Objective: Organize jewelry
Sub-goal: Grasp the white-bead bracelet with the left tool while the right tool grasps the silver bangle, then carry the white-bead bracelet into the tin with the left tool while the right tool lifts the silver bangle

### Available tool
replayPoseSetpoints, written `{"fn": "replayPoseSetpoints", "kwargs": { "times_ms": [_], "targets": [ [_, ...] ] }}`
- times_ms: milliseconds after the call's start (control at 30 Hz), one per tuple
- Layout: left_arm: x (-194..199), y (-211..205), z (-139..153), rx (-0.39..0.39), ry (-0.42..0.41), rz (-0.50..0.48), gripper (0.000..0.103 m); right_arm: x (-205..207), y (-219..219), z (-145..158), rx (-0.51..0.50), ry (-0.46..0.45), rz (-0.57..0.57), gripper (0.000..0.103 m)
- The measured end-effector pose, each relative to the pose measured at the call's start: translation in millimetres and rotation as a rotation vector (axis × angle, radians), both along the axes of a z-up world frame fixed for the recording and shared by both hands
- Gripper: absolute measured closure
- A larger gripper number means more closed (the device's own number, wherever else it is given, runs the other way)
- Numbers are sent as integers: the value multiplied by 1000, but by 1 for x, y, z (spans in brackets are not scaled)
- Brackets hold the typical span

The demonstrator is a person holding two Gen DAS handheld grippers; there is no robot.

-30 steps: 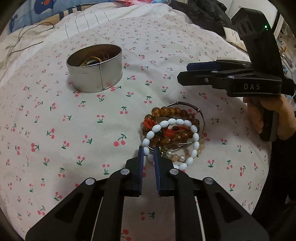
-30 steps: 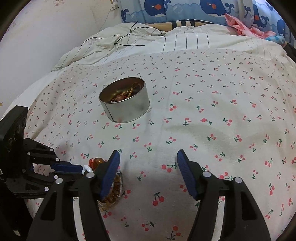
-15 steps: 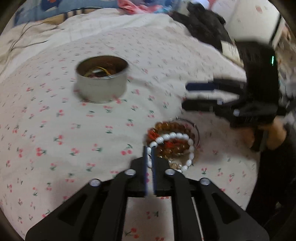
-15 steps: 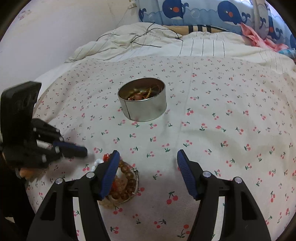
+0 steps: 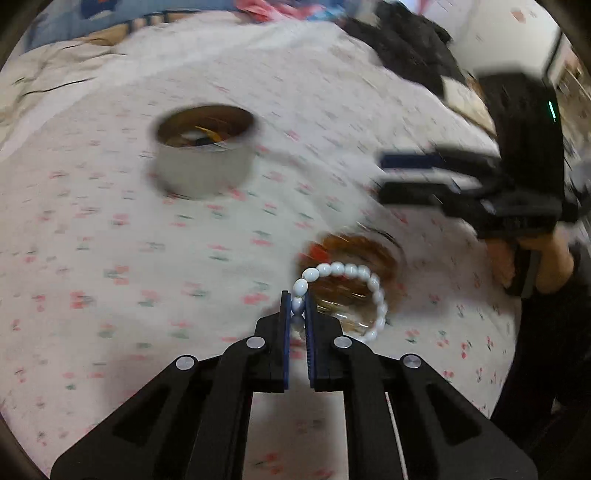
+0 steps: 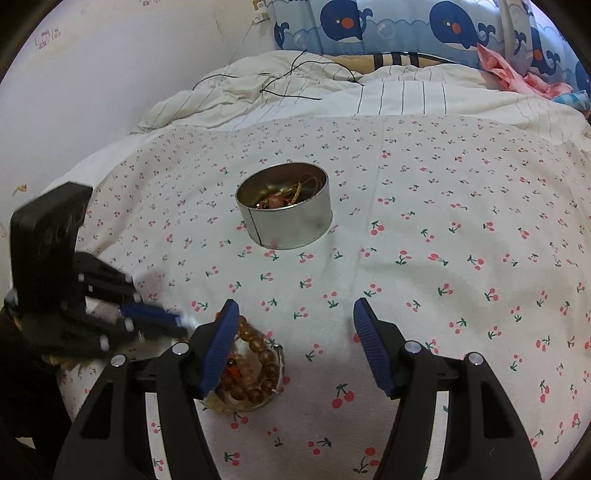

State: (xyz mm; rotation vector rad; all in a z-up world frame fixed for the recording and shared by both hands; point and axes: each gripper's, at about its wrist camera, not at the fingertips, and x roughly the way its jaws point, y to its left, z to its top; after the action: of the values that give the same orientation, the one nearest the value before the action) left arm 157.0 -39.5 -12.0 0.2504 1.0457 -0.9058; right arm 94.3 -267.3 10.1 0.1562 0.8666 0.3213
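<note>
My left gripper (image 5: 296, 306) is shut on a white bead bracelet (image 5: 364, 275) and holds it lifted above the pile of amber and red bracelets (image 5: 354, 251) on the cherry-print sheet. The round metal tin (image 5: 205, 155) with jewelry inside stands far left of it. In the right wrist view the tin (image 6: 286, 218) sits ahead at centre, and the amber bracelet pile (image 6: 255, 369) lies under my open, empty right gripper (image 6: 291, 347). The left gripper (image 6: 147, 317) shows blurred at the left.
The bed's cherry-print sheet (image 6: 443, 240) spreads wide to the right. A striped quilt with a black cable (image 6: 288, 81) and whale-print pillows (image 6: 406, 26) lie at the back. Dark clothing (image 5: 406, 48) is piled at the bed's far right.
My left gripper closed on the white bead bracelet and lifted it off the pile, moving up and back. The right gripper stayed open and pulled back slightly.
</note>
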Motion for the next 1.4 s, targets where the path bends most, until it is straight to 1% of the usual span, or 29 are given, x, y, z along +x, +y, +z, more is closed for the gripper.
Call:
{"fn": "replayPoseSetpoints", "kwargs": {
  "times_ms": [67, 100, 167, 233, 300, 333, 400, 467, 533, 567, 600, 633, 667, 700, 767, 867, 900, 1000, 1100, 1267, 1300, 1400],
  "targets": [
    [12, 16, 4, -5, -3, 63, 97, -3, 5, 4, 24, -16, 48, 41],
    [18, 22, 5, 5, -10, 102, 97, -7, 14, 7, 30, -27, 109, 41],
    [27, 32, 2, 15, 7, 156, 97, -12, 32, 6, 38, -14, 222, 41],
    [33, 33, -3, 46, 9, 183, 97, -17, 54, -2, 14, 24, 320, 41],
    [32, 25, -9, 83, 3, 173, 97, -17, 67, -10, -38, 52, 351, 41],
    [31, 23, -11, 91, 1, 169, 97, -17, 69, -12, -50, 57, 351, 41],
    [30, 21, -11, 95, 3, 161, 97, -16, 63, -10, -44, 54, 325, 41],
    [32, 19, -12, 102, 1, 165, 97, -14, 45, -3, -10, 58, 272, 41],
    [31, 22, -10, 99, 6, 173, 97, -14, 26, -5, -18, 84, 217, 41],
    [31, 22, -11, 99, 6, 173, 97, -14, 18, -8, -21, 104, 189, 45],
    [30, 21, -11, 101, 4, 171, 97, -14, 12, -10, -21, 120, 176, 53],
    [28, 20, -12, 101, 3, 169, 96, -13, 7, -14, -25, 145, 162, 58],
    [28, 20, -12, 100, 5, 167, 96, -12, 4, -17, -30, 162, 157, 68],
    [28, 20, -13, 100, 7, 166, 96, -10, 4, -22, -32, 181, 159, 75],
    [28, 19, -15, 101, 10, 167, 96, -10, 9, -29, -29, 210, 187, 81],
    [29, 18, -16, 100, 13, 168, 96, -9, 16, -31, -17, 223, 189, 81],
    [29, 18, -16, 100, 14, 168, 96, -9, 14, -28, -14, 209, 180, 86],
    [29, 18, -16, 100, 15, 168, 96, -12, 10, -18, 38, 160, 175, 94],
    [30, 19, -16, 100, 16, 169, 96, -16, 10, -4, 86, 103, 190, 95],
    [30, 18, -19, 105, 16, 167, 96, -20, 11, 10, 166, 49, 234, 95],
    [30, 18, -19, 106, 17, 167, 96, -19, 11, 11, 167, 50, 237, 95],
    [29, 16, -21, 112, 18, 164, 96, -14, 18, 0, 111, 92, 231, 95]
  ]
}}
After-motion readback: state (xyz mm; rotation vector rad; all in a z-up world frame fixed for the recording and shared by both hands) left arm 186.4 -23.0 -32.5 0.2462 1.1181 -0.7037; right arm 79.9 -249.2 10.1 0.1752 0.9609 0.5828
